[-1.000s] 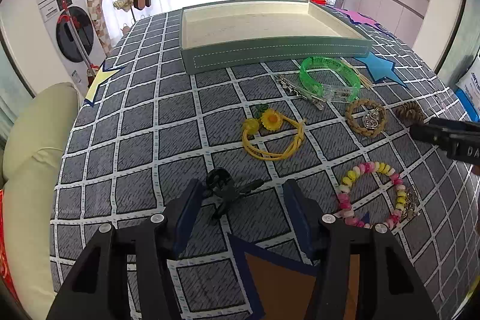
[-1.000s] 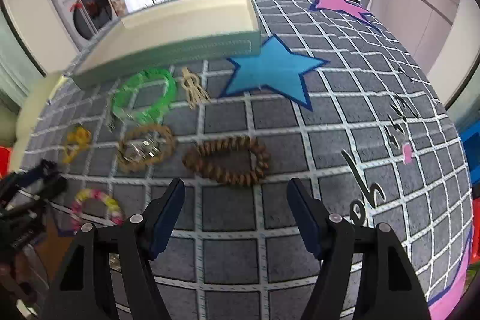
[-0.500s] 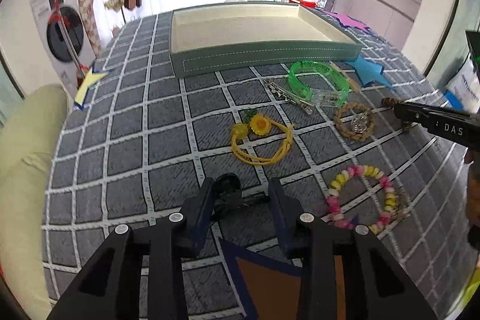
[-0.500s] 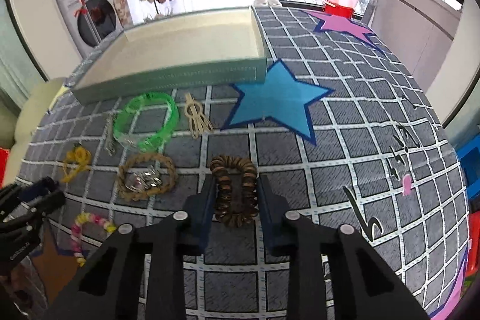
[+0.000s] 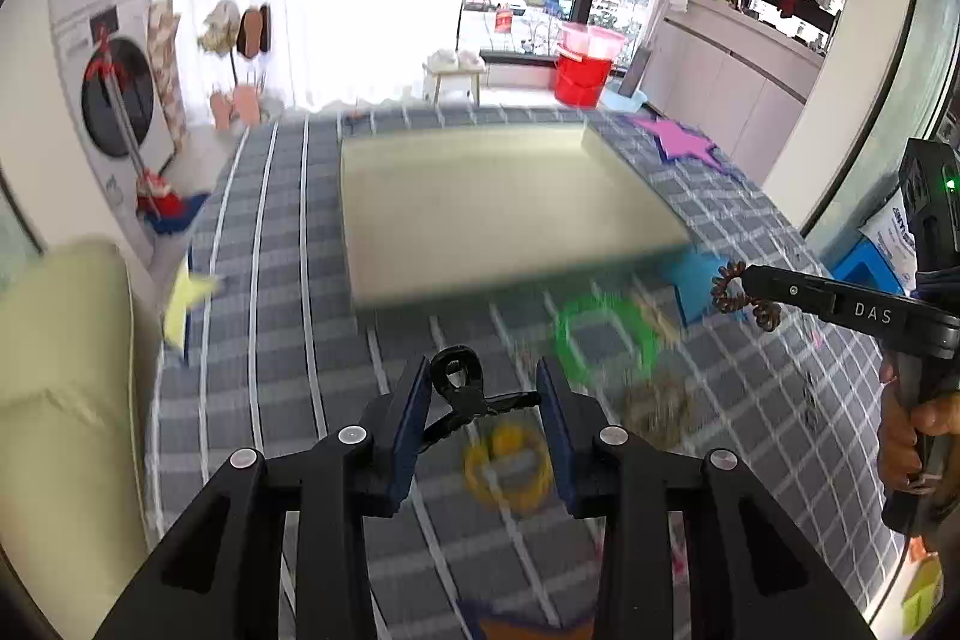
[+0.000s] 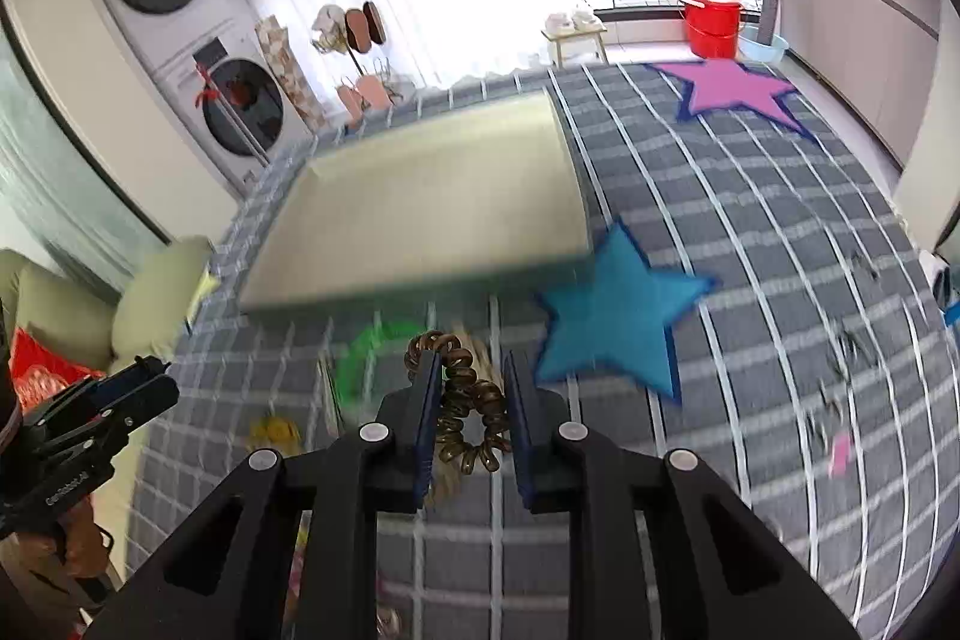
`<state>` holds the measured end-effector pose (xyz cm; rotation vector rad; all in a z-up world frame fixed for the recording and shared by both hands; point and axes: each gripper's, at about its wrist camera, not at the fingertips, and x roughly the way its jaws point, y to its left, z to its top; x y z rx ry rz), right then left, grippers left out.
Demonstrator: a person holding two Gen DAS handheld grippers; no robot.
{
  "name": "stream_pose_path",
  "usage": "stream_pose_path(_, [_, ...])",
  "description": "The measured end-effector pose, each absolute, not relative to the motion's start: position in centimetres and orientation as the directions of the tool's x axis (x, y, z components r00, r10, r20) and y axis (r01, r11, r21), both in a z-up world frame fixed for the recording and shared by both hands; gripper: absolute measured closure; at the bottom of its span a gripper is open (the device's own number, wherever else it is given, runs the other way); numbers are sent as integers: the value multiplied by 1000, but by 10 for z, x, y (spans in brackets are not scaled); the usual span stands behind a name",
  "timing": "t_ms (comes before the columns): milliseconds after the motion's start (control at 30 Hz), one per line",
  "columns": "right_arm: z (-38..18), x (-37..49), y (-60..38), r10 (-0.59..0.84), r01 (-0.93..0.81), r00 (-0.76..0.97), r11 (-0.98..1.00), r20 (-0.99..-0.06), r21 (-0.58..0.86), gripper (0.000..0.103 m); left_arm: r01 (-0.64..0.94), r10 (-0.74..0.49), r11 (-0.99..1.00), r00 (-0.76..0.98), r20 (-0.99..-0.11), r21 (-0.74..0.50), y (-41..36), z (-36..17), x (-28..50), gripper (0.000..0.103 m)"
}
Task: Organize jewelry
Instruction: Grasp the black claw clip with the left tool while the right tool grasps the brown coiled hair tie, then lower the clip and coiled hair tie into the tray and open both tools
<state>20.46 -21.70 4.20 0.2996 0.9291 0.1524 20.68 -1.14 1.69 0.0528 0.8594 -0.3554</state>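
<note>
My left gripper [image 5: 483, 400] is shut on a black claw hair clip [image 5: 465, 388] and holds it above the checked cloth. My right gripper [image 6: 465, 394] is shut on a brown spiral hair tie [image 6: 462, 418], also lifted off the table. In the left wrist view the right gripper [image 5: 747, 283] reaches in from the right with the hair tie [image 5: 735, 292] dangling at its tip. The left gripper [image 6: 129, 388] shows at the lower left of the right wrist view. Beyond both grippers lies the empty green-walled tray [image 5: 510, 196] [image 6: 420, 202].
A green bracelet [image 5: 564, 334] [image 6: 354, 364], a yellow flower bracelet [image 5: 510, 442] and a woven brown ring [image 5: 657, 409] lie blurred on the cloth below. A blue star [image 6: 618, 310] and a pink star [image 6: 732, 85] mark the cloth. A person's hand [image 5: 906, 424] grips the right handle.
Both grippers have closed, the left on the black clip and the right on the brown hair tie. Both have risen off the cloth with them, toward the tray.
</note>
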Motion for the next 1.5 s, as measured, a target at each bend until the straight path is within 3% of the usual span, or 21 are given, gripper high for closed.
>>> stream_pose_path(200, [42, 271, -216, 279, 13, 580, 936, -765, 351, 92, 335, -255, 941, 630, -734, -40, -36, 25, 270, 52])
stream_pose_path(467, [17, 350, -210, 254, 37, 562, 943, -787, 331, 93, 254, -164, 967, 628, -761, 1, -48, -17, 359, 52])
stream_pose_path(967, [-38, 380, -208, 265, 76, 493, 936, -829, 344, 91, 229, -61, 968, 597, -800, 97, -68, -64, 386, 51])
stream_pose_path(1000, [-39, 379, -208, 267, 80, 489, 934, -830, 347, 88, 229, -57, 968, 596, -801, 102, -67, -65, 389, 50])
stream_pose_path(1033, [-39, 377, -209, 272, 82, 489, 932, -829, 354, 85, 226, -51, 968, 597, -801, 106, -68, -65, 389, 36])
stream_pose_path(1100, [-34, 374, -212, 273, 85, 501, 929, -821, 361, 55, 209, -37, 971, 619, -785, 118, -68, -63, 384, 13])
stream_pose_path(1267, [-14, 364, -215, 283, 76, 549, 920, -787, 384, 49, 203, -46, 973, 637, -770, 110, -66, -54, 382, 10])
stream_pose_path(1400, [2, 352, -218, 281, 77, 574, 917, -769, 392, 30, 187, -52, 978, 653, -755, 94, -61, -42, 376, 10])
stream_pose_path(1467, [11, 342, -219, 279, 76, 583, 916, -763, 394, 28, 184, -55, 978, 670, -740, 94, -57, -33, 370, 0])
stream_pose_path(1500, [16, 338, -217, 280, 78, 586, 915, -760, 397, 21, 181, -56, 979, 682, -729, 95, -55, -28, 366, 0])
